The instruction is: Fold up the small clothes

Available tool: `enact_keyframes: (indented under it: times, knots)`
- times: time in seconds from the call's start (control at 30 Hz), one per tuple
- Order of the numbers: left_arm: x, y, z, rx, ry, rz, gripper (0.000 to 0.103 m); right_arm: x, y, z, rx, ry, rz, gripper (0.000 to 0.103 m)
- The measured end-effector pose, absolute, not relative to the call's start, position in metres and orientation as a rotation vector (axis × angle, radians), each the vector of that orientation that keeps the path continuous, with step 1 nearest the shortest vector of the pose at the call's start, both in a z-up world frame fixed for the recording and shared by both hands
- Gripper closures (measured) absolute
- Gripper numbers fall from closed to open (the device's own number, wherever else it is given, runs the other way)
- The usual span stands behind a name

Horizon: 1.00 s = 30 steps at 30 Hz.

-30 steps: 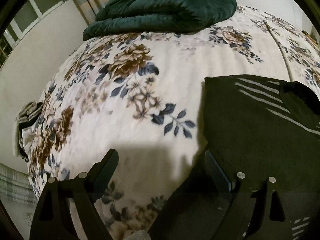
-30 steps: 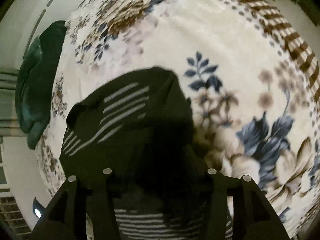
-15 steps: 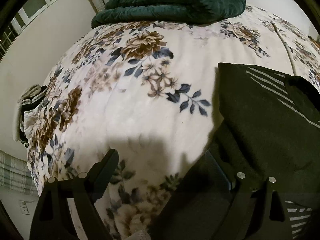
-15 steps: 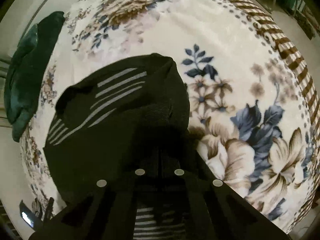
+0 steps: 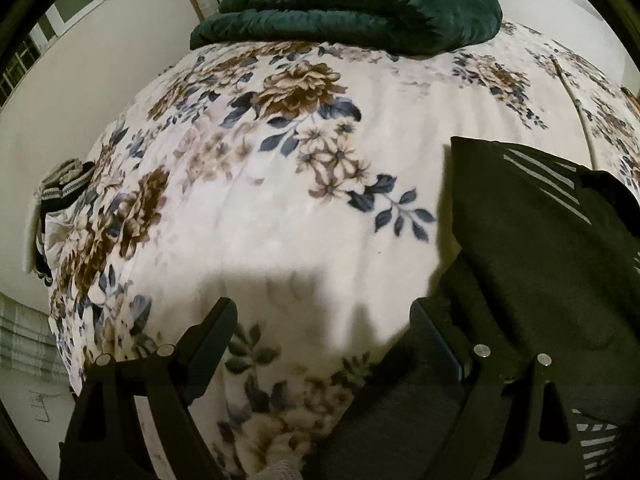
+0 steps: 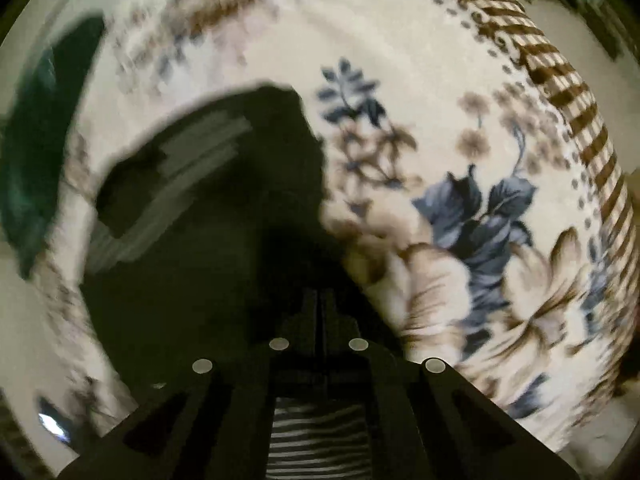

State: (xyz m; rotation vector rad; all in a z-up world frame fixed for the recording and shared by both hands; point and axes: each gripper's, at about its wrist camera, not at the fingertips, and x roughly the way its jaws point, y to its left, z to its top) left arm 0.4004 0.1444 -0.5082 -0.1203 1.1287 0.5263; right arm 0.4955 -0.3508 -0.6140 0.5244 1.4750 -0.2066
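Left wrist view, far left: a small heap of pale and dark patterned clothes (image 5: 56, 208) sits at the edge of the bed, partly over the side. The floral blanket (image 5: 280, 184) covers the bed, cream with brown blooms and blue-grey leaves. At the far end lies a folded dark green quilt (image 5: 352, 0), resting on the blanket.

The left gripper (image 5: 324, 320) hovers low over the blanket, jaws spread wide and nothing between them. Its left finger is over bare blanket; its right finger sits at the edge of the dark garment (image 5: 540, 248), though contact is not certain.

The garment lies on the right part of the blanket in this view. It is black or very dark, matte, knit-like, with thin pale stripes slanting across its upper right. Its near left corner is sharp and straight-edged. A second, darker layer overlaps at the far right. More white stripes show at the bottom right.

Right wrist view, blurred: the green quilt (image 6: 44, 132) at far left, the garment (image 6: 200, 216) left of centre with pale stripes smeared, a rounded far edge. The right gripper (image 6: 320, 300) has its jaws pressed together, apparently pinching the garment's near dark fabric; a striped portion hangs below between the finger bases. To the right, blanket (image 6: 460, 240) with a brown-checked border.
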Motion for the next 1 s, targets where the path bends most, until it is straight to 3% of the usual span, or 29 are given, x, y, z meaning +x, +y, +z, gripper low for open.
enact_keyframes:
  times: [0.03, 0.17, 0.2, 0.47, 0.67, 1.0]
  knots:
    - [0.4, 0.145, -0.509, -0.124, 1.132, 0.523, 0.015, 0.497, -0.347, -0.615, 0.478, 1.482, -0.214, 0.095]
    - [0.403, 0.145, -0.511, -0.119, 1.134, 0.499, 0.015, 0.499, -0.334, -0.596, 0.457, 1.389, -0.167, 0.054]
    - [0.405, 0.144, -0.513, -0.116, 1.139, 0.493, 0.015, 0.5, -0.331, -0.59, 0.461, 1.361, -0.16, 0.051]
    - [0.416, 0.14, -0.519, -0.089, 1.141, 0.477, 0.015, 0.552, -0.293, -0.576, 0.307, 1.315, -0.065, 0.05]
    - [0.406, 0.148, -0.535, -0.135, 1.168, 0.463, 0.015, 0.587, -0.203, -0.567, 0.14, 1.356, 0.193, 0.05]
    - [0.41, 0.146, -0.542, -0.332, 1.134, 0.41, 0.015, 0.659, -0.059, -0.612, 0.053, 1.459, 0.563, 0.05]
